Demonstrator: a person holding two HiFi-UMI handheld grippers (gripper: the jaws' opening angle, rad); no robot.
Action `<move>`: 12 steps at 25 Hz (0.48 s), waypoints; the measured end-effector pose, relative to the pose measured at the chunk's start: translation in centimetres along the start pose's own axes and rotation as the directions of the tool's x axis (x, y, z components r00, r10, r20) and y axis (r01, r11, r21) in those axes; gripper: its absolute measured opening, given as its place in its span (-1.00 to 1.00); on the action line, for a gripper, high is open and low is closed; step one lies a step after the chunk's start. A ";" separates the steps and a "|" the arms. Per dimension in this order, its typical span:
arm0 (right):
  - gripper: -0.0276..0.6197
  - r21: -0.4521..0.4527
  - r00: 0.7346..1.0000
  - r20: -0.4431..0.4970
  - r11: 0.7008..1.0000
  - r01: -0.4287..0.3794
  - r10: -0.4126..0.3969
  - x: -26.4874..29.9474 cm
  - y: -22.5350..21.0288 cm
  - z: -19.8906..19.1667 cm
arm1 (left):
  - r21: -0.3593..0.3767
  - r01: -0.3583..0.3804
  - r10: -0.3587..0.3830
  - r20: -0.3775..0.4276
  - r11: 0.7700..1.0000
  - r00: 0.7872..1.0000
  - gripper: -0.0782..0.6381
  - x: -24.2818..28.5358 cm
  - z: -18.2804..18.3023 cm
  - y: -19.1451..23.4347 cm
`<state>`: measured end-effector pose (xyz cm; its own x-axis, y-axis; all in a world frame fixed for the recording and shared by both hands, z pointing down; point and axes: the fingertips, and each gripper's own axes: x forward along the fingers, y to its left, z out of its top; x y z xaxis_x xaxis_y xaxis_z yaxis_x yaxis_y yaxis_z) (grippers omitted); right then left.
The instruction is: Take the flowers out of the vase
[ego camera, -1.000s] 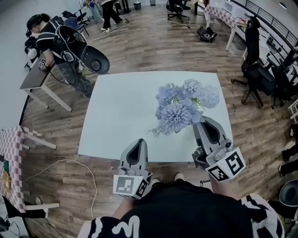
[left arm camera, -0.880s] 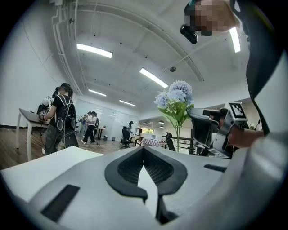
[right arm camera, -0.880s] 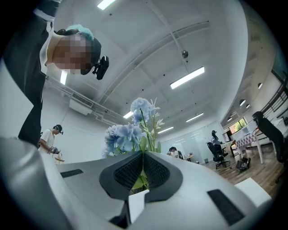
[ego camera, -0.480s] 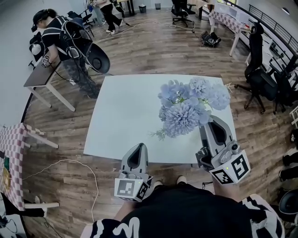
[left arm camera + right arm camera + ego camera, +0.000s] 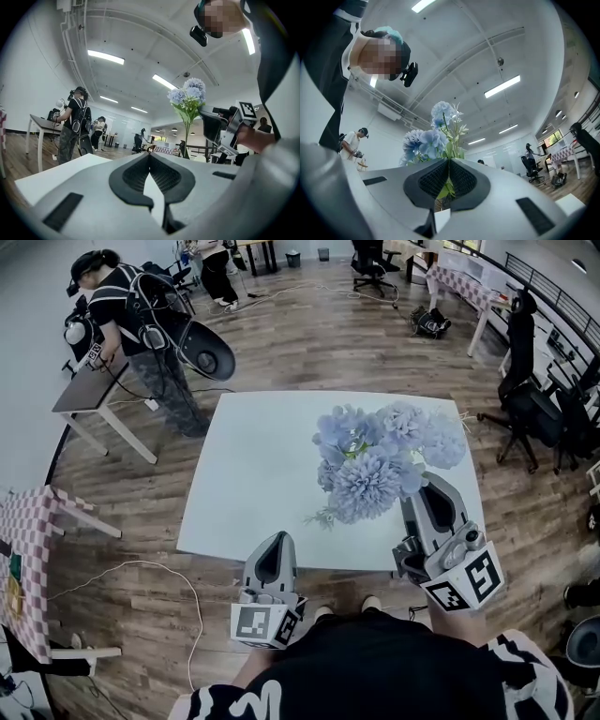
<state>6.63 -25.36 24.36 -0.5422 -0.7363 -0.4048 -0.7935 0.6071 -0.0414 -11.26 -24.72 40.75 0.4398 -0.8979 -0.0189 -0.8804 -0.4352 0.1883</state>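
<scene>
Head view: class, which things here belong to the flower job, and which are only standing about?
Belong to the job:
- blue flowers
- right claw, shut on their stems
- left claw, shut and empty
- white table beneath them

Only standing about:
- side desk
- office chair
- checked table
- floor cable

Flowers (image 5: pixel 370 474) stand over the right half of the table (image 5: pixel 248 474).

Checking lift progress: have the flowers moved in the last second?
Yes, slightly. Against the table, the flowers now cover more of it and reach nearer its right edge, so they appear lifted upward.
</scene>
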 end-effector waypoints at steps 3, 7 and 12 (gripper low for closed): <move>-0.85 0.002 1.000 -0.015 1.000 -0.003 0.003 0.8 0.8 -1.1 | -0.003 -0.020 0.020 0.001 1.000 1.000 -0.77 -0.9 0.0 1.3; -0.85 0.000 0.999 -0.038 1.000 -0.003 0.003 2.4 3.4 -3.6 | -0.002 -0.035 0.035 0.004 0.999 0.999 -0.77 -3.1 -0.1 4.6; -0.85 0.011 0.997 -0.073 1.000 0.004 -0.003 2.7 3.9 -5.6 | -0.003 -0.057 0.057 0.001 0.998 0.998 -0.77 -4.1 0.2 5.5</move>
<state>0.49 -26.69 28.20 -0.5587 -0.7577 -0.3373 -0.7922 0.6079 -0.0533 -17.98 -23.43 41.69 0.3888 -0.9213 -0.0087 -0.9036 -0.3831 0.1916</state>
